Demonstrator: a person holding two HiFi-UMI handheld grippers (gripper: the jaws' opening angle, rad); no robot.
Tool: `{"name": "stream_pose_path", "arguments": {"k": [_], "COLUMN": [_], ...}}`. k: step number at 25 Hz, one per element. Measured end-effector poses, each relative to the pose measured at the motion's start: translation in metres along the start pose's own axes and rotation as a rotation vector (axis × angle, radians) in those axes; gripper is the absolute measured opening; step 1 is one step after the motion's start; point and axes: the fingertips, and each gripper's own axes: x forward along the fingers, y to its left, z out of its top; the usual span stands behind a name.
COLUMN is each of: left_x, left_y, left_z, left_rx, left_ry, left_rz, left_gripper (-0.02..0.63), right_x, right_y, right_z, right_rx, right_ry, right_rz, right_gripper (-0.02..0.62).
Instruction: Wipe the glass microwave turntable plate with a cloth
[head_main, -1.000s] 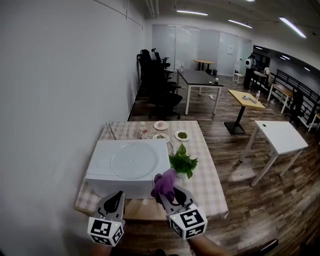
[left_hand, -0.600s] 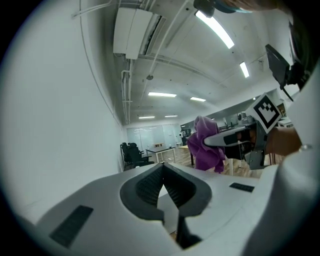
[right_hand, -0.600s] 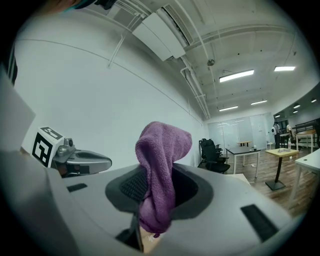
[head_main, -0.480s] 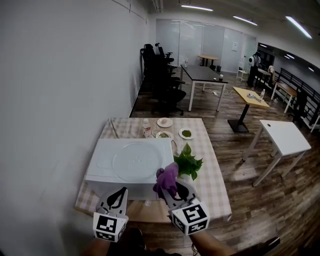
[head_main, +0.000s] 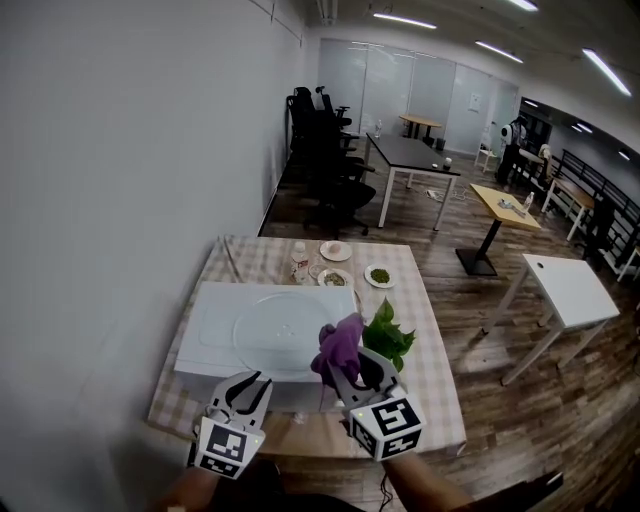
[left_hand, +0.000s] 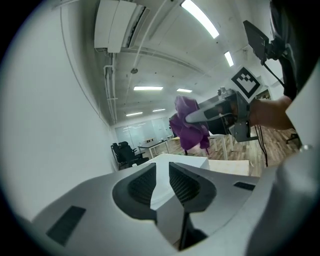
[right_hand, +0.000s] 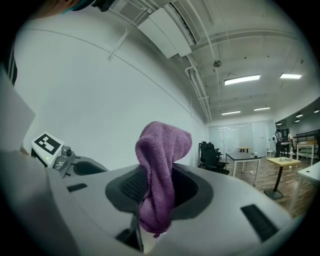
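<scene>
Hovering just short of the glass plate (head_main: 285, 322) on the microwave (head_main: 212, 338) top, the right gripper (head_main: 350, 374) clamps the purple cloth (head_main: 338, 348); the left gripper (head_main: 254, 383), jaws just opening, holds nothing. No cloth contact yet, seemingly, so all wiping remains.

No words, brands or numbers can be read; the far wall sign (head_main: 474, 101) is too small

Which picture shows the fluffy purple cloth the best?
The right gripper view. The fluffy purple cloth fills the middle, close up, pinched between that gripper's fingers, so its towel texture shows. The head view shows it only as a small bunch; the left gripper view shows it from the side, farther off.
</scene>
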Motion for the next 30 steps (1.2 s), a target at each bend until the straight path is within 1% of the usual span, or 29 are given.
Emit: {"name": "stream_pose_path", "arguments": {"k": [1,3,7,9,11,12,15,18,21,25,27,30], "left_x": [0.004,0.012,0.025,0.032,0.037,0.039,0.045,0.052,0.057,0.059,0.061,0.063], "left_y": [-0.002,-0.007,-0.008,-0.012,-0.018,-0.020,-0.020,-0.020,-0.020,-0.020,-0.021,-0.021], "left_z": [-0.004,-0.012,-0.029,-0.040,-0.051,-0.055,-0.061,-0.071,-0.080,-0.085,-0.087,-0.088], "left_rx": [0.020,0.095,0.314,0.410,0.483,0.514,0.601,0.659,0.680,0.711,0.719,0.702], "left_ry": [0.015,0.050,0.124,0.170,0.213,0.227,0.249,0.271,0.298,0.316,0.316,0.322], "left_rz": [-0.026,-0.075,-0.154,-0.215,-0.274,-0.291,-0.307,-0.331,-0.364,-0.375,-0.383,-0.404], "left_gripper": [0.097,0.128,0.129,0.129,0.129,0.129,0.129,0.129,0.127,0.123,0.121,0.117], "right_x": [0.005,0.016,0.039,0.051,0.061,0.065,0.076,0.091,0.104,0.120,0.129,0.147], "right_y": [-0.001,-0.003,-0.005,-0.008,-0.009,-0.009,-0.006,-0.005,-0.006,-0.003,0.000,0.010], "right_z": [-0.001,-0.001,-0.002,-0.004,-0.002,-0.001,0.001,0.002,0.001,0.000,0.002,0.003], "right_rx": [0.001,-0.003,-0.020,-0.018,-0.015,-0.015,-0.028,-0.042,-0.048,-0.046,-0.049,-0.071], "right_ry": [0.002,0.007,0.024,0.033,0.034,0.034,0.040,0.046,0.056,0.069,0.071,0.079], "right_rz": [0.001,0.007,0.021,0.024,0.029,0.034,0.048,0.058,0.067,0.086,0.103,0.138], "right_gripper": [0.118,0.118,0.119,0.120,0.120,0.118,0.120,0.120,0.120,0.120,0.120,0.120]}}
